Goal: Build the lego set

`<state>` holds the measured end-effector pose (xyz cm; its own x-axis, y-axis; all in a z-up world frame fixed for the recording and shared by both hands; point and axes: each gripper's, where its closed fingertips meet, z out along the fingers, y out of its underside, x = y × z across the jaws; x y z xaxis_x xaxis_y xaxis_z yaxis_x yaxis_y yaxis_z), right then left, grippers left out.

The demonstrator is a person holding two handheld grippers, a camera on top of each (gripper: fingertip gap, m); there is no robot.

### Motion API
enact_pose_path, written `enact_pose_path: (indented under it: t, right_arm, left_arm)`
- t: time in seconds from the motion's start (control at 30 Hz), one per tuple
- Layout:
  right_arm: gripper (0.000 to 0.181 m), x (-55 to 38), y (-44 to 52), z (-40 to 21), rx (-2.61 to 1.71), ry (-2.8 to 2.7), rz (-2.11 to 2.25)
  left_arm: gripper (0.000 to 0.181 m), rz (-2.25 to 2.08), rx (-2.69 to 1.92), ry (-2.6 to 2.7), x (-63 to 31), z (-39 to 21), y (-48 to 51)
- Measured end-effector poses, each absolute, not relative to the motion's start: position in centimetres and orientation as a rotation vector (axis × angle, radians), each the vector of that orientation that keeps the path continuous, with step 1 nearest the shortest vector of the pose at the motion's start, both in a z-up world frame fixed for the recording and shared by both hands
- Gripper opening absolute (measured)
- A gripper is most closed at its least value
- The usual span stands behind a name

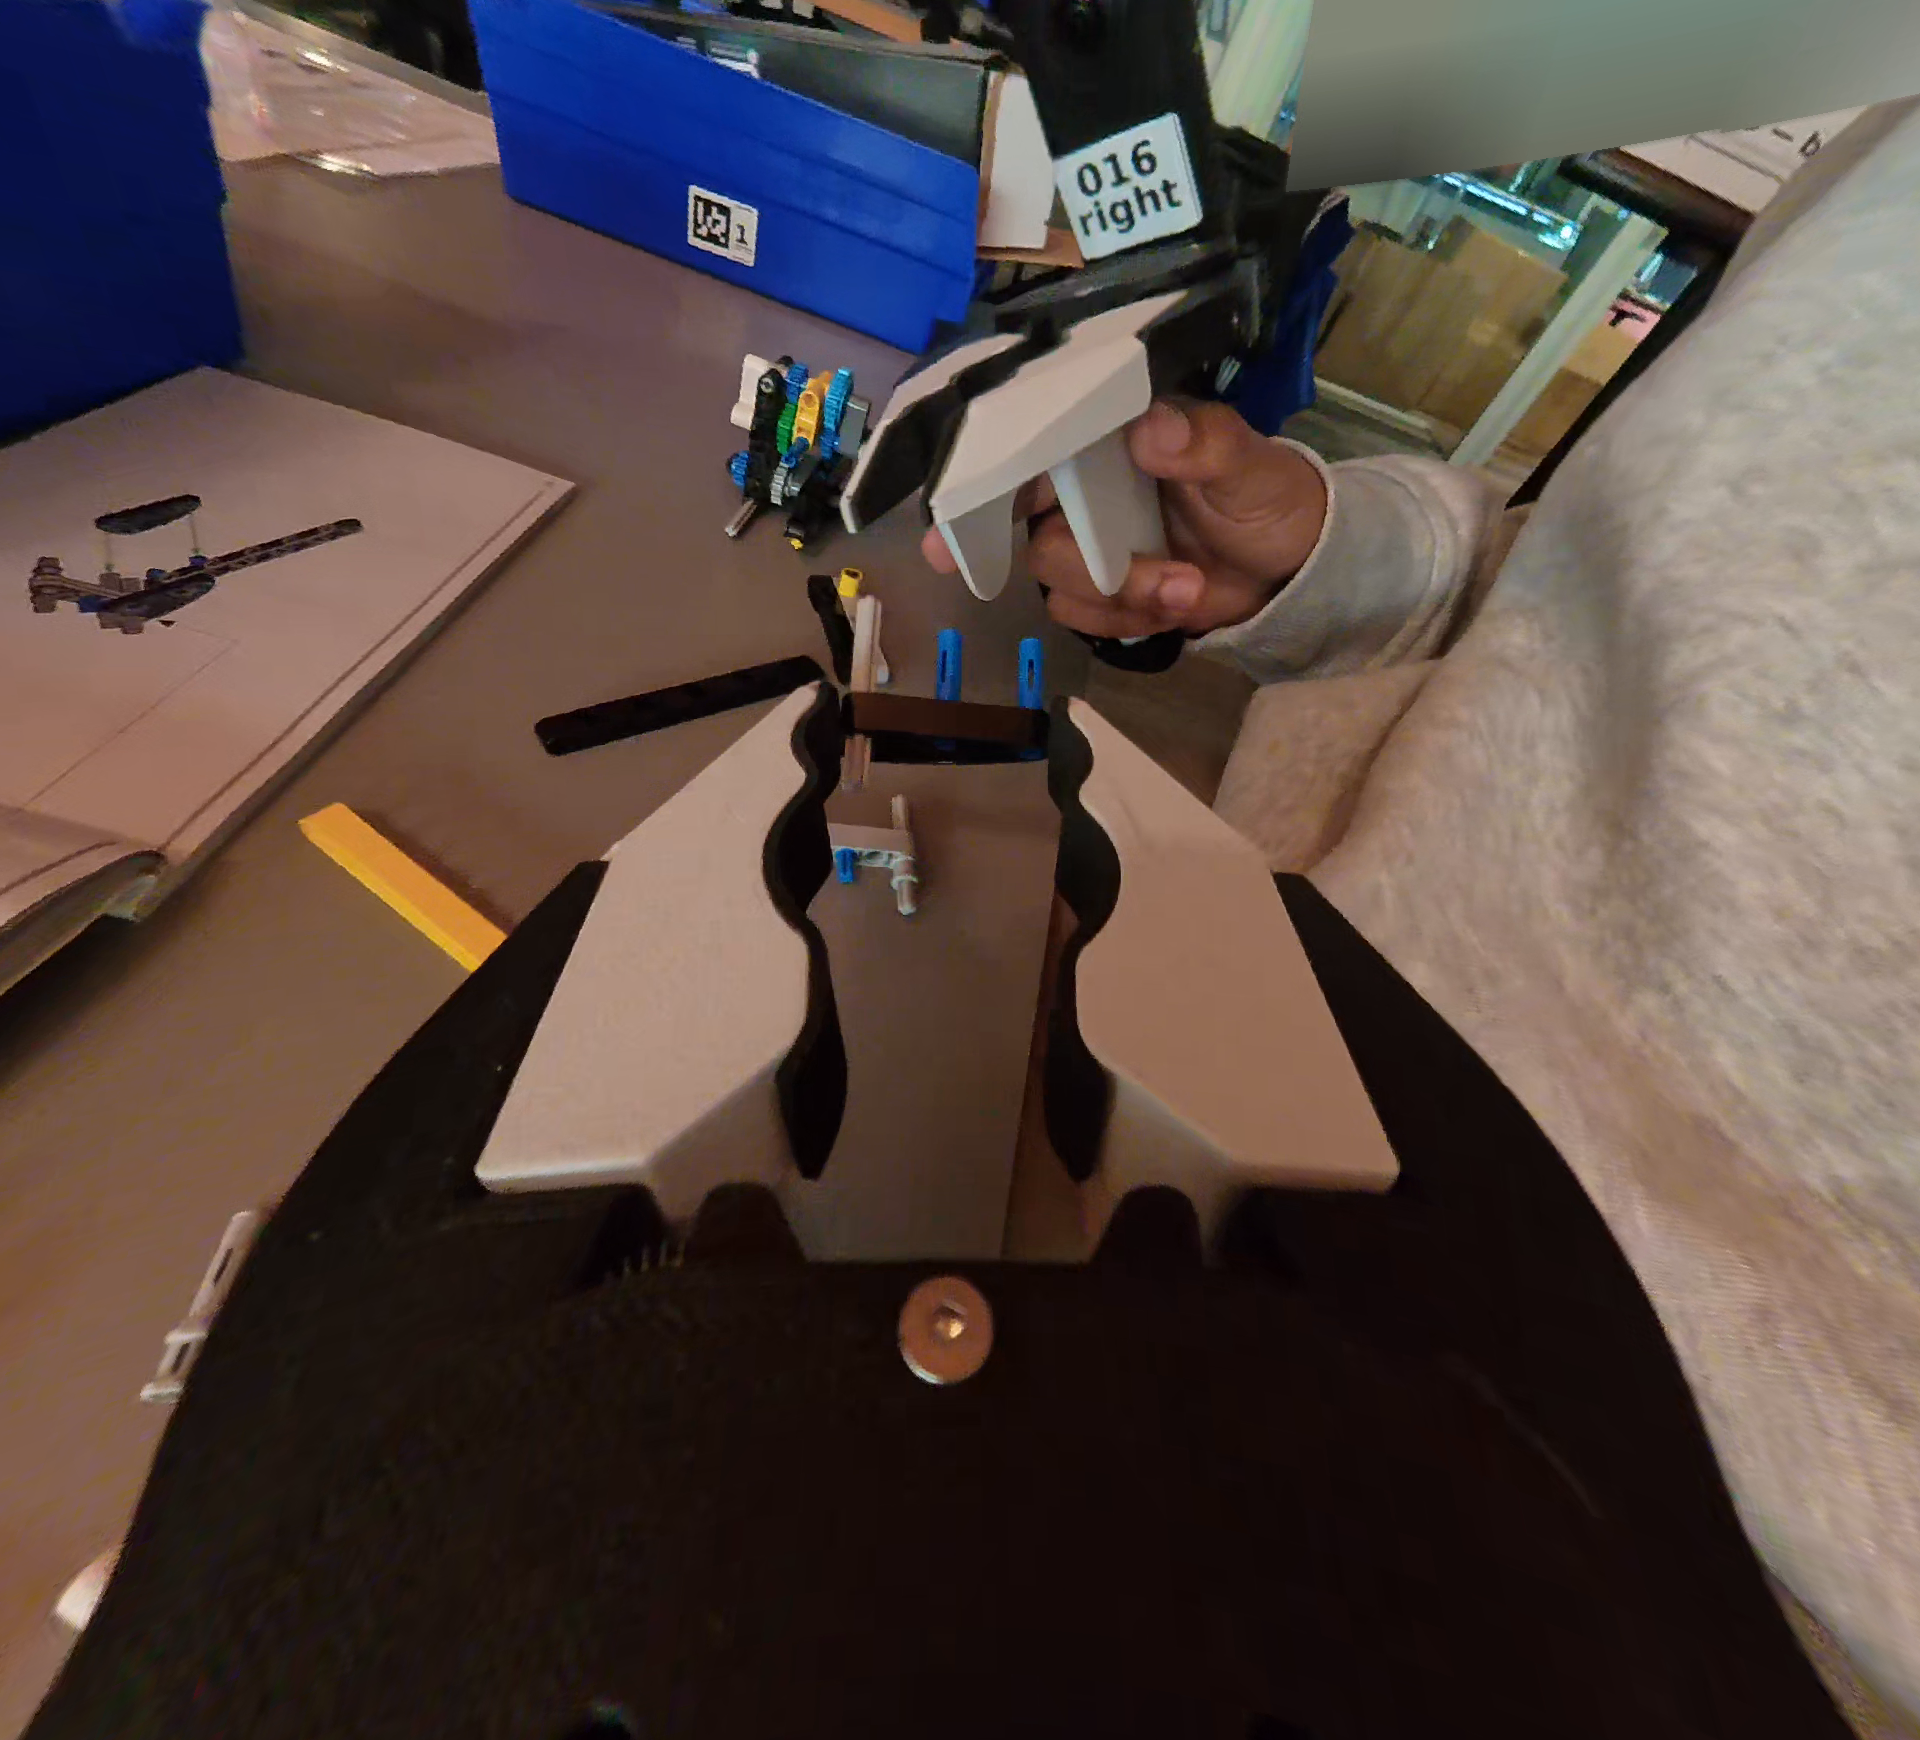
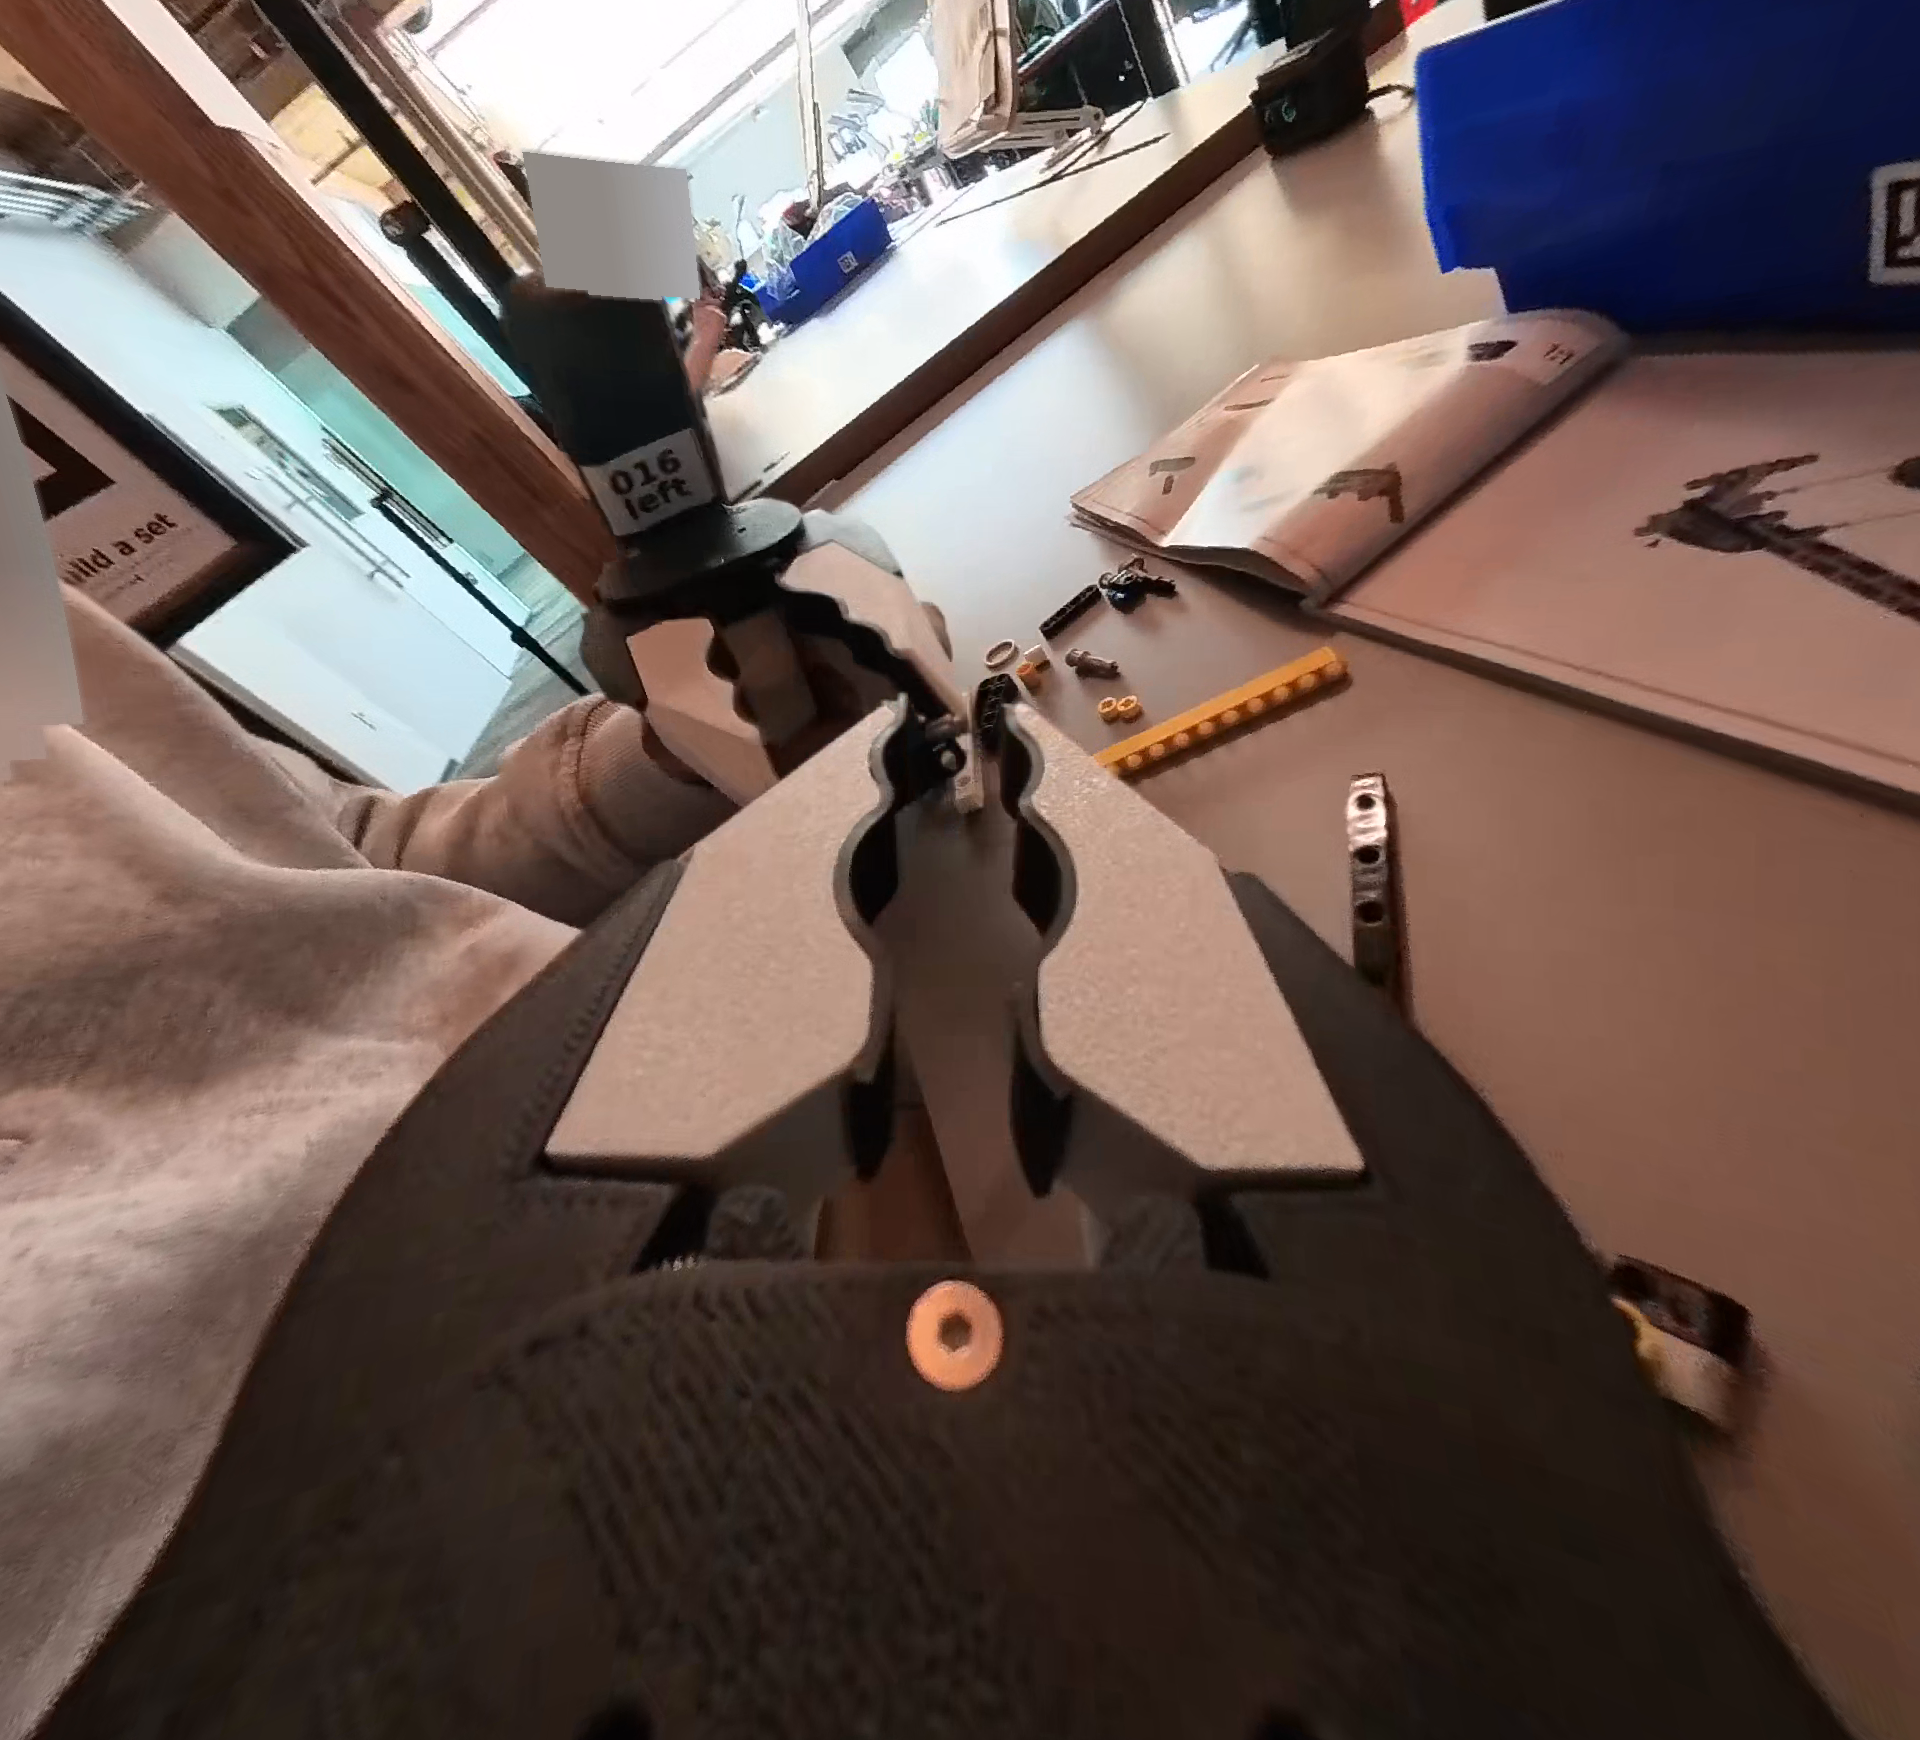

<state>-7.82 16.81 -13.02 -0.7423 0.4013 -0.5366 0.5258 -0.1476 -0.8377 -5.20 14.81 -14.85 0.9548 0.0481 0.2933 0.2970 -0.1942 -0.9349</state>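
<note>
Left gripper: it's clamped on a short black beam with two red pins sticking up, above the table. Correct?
Not quite: the pins are blue, not red, as the left wrist view shows. Otherwise right: the left gripper is clamped on the short black beam above the table.

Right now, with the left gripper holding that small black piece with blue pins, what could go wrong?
1. The left gripper pinches the black piece with blue pins only at its fingertips; a push from the right gripper might twist it loose.
2. A dropped part could land among the small loose parts on the table and be hard to find.
</note>
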Motion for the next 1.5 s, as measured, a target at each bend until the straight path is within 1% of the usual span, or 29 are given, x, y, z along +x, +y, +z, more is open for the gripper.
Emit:
enact_pose_path:
  t: [0.9,1.0,1.17,1.4,1.5]
  right_arm:
    - [0.016,-7.2,15.3,-15.2,1.099,2.000,-1.875]
    - [0.013,-7.1,15.2,-15.3,1.099,1.995,-1.864]
    - [0.005,-6.9,15.0,-15.3,1.086,1.983,-1.859]
    - [0.004,-7.0,15.0,-15.1,1.090,1.982,-1.871]
    - [0.002,-7.3,15.3,-14.9,1.116,1.979,-1.892]
  left_arm:
    - [0.037,-0.223,-1.795,-0.213,-4.3,-15.3,15.1]
    - [0.037,-0.223,-1.797,-0.211,-4.2,-15.4,15.1]
    - [0.037,-0.223,-1.796,-0.214,-4.3,-15.4,15.1]
    - [0.037,-0.222,-1.795,-0.218,-4.3,-15.4,15.2]
    - [0.044,-0.203,-1.783,-0.251,-4.8,-15.3,15.1]
